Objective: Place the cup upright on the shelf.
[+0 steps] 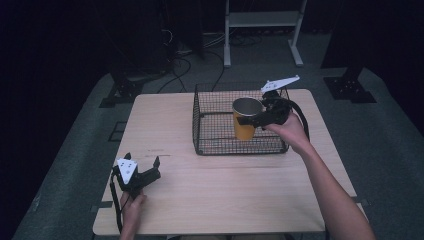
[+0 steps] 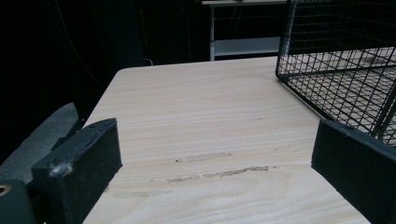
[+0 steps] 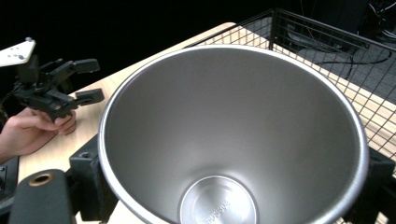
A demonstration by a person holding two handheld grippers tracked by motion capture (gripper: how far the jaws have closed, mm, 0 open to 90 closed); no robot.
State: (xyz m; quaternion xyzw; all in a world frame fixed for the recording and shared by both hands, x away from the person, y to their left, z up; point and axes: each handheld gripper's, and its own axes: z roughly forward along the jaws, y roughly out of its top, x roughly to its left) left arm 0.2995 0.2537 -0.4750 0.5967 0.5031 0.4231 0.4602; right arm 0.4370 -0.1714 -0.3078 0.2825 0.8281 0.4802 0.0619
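Note:
A yellow cup [image 1: 244, 131] with a steel inside [image 3: 233, 140] stands upright within the black wire basket [image 1: 196, 125] on the right half of the wooden table [image 1: 225, 190]. My right gripper [image 1: 250, 120] is shut on the cup at its upper wall, with one jaw on each side of it [image 3: 233, 179]. I cannot tell whether the cup rests on the basket floor. My left gripper [image 1: 142, 162] is held low over the table's front left corner, open and with nothing in it [image 2: 215, 168]. It also appears at the left of the right gripper view [image 3: 91, 80].
The basket's near corner [image 2: 336, 60] stands to the right of the left jaws. Bare tabletop [image 2: 201, 107] lies ahead of them. Behind the table are a white shelf frame [image 1: 262, 20], floor cables [image 1: 180, 65] and black stand bases [image 1: 347, 89].

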